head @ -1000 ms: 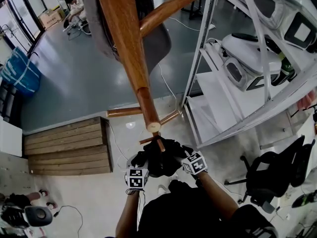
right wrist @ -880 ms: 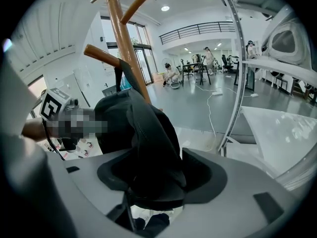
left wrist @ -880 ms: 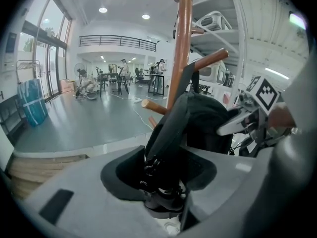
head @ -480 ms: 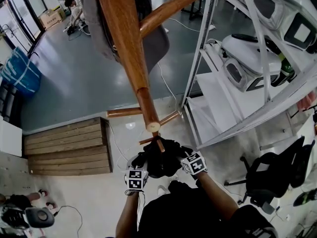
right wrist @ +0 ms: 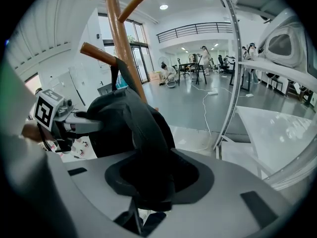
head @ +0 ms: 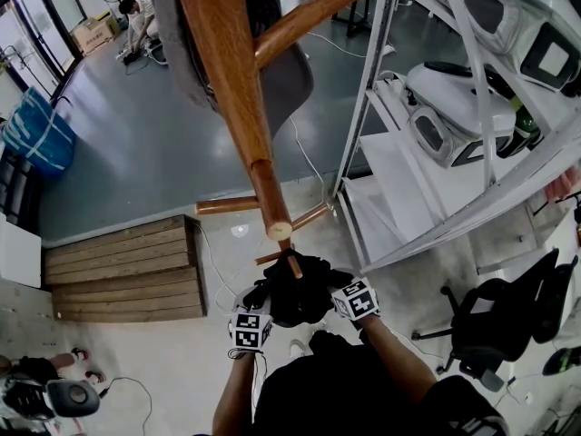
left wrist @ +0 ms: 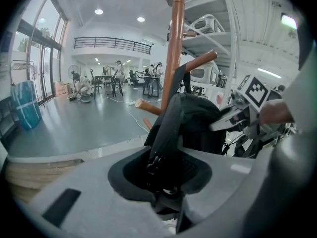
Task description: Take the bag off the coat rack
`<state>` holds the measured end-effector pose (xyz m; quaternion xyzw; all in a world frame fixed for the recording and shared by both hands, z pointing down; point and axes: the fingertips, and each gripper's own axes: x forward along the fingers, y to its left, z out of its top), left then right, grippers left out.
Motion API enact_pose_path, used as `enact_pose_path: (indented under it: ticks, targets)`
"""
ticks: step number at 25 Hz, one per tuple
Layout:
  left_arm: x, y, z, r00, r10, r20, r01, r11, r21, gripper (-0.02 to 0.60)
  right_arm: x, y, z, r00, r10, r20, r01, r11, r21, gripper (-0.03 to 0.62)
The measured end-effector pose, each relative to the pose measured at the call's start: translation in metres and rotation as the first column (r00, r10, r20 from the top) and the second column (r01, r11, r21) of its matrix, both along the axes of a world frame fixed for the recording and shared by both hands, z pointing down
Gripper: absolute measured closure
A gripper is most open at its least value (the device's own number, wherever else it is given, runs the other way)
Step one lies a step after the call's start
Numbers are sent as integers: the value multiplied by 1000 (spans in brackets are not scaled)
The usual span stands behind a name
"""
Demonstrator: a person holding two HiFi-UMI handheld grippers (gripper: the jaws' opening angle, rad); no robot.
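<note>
Black fabric of the bag fills the gap of both tools. The jaws of the left gripper and the right gripper have just been closing, and each now appears to pinch part of the bag. In the left gripper view a flat strap with a small metal fitting runs down between the jaws. In the right gripper view a thick rounded fold of the bag sits between the jaws. This suggests the grasp is made and lifting comes next. The bag hangs low on the wooden coat rack, directly ahead of both sets of jaws and between the two grippers. Its strap rises beyond the right jaws to where a short peg meets the pole, so the strap probably has to come up and outward over the tip of that peg. More pegs stick out just above and beyond the jaws and could snag the strap. A grey cloth hangs higher on the rack, well above the jaws. To the right of the right jaws stands a white metal shelf frame, close enough to limit a swing that way. To the left of the left jaws lies a low wooden platform. A black office chair sits well off to the right.
</note>
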<state>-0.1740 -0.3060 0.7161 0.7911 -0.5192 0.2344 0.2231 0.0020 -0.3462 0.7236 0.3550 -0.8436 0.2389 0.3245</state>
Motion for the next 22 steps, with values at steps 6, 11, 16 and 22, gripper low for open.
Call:
enact_pose_path:
  ticks: [6, 11, 16, 22]
  targets:
    - [3, 4, -2, 1000, -5, -20, 5, 1000, -4, 480, 0, 2, -3, 1000, -2, -6, 2, 1000, 13, 477]
    - [4, 5, -3, 1000, -1, -23, 1, 1000, 6, 483, 1, 3, -4, 1000, -3, -6, 3, 1000, 16, 488]
    - [5, 8, -5, 999, 1, -32, -1, 1000, 3, 485, 1, 7, -8, 1000, -3, -8, 3, 1000, 19, 494]
    - [7, 12, -9, 999, 2, -38, -2, 1000, 9, 488, 1, 9, -13, 1000, -9, -6, 9, 999, 36, 499]
